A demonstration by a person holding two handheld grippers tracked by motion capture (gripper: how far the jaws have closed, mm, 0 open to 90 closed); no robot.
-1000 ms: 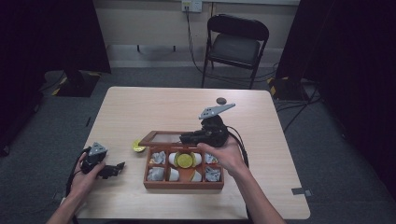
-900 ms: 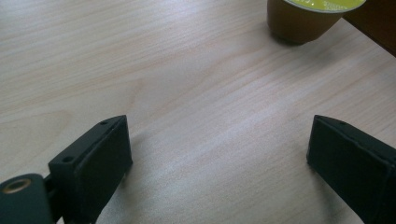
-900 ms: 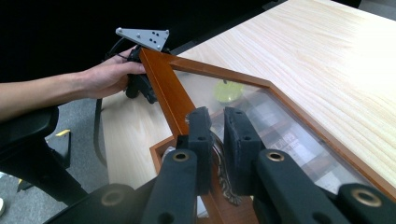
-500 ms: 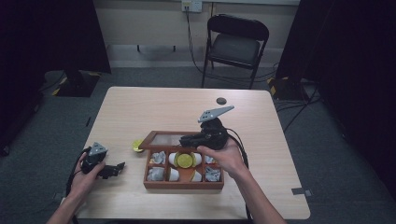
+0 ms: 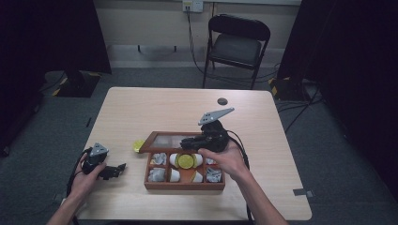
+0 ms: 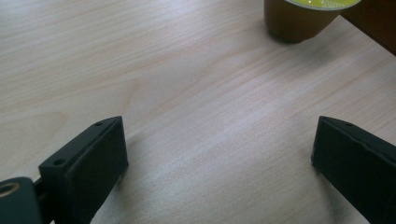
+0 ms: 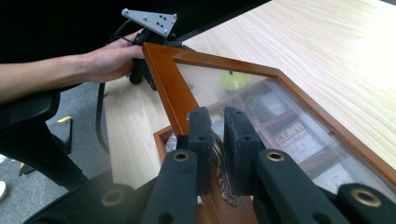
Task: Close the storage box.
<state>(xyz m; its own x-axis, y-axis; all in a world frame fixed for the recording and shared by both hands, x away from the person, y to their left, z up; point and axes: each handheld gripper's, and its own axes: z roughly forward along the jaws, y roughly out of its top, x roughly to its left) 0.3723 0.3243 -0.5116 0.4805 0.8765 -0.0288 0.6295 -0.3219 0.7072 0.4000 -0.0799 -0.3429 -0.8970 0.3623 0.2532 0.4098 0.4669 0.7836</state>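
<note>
We see recording studio or lab: black curtains [image 5: 51, 37], grey carpet [image 5: 328, 154], folding chair [image 5: 238, 44], lone desk [image 5: 155, 105], wall socket [image 5: 192, 4].

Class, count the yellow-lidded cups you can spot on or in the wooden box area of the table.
2. One yellow-lidded cup stands on the table just left of the wooden box; another sits in the box's middle compartment. More may be hidden behind the raised lid or the hand.

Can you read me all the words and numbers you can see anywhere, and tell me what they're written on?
Dark sachet with pale print, seen through the glass lid of the wooden box: there is lettering, too blurred to read.
Yellow foil top of the small brown cup: faint print, too small to read.
Nothing else bears readable words or numbers.
</note>
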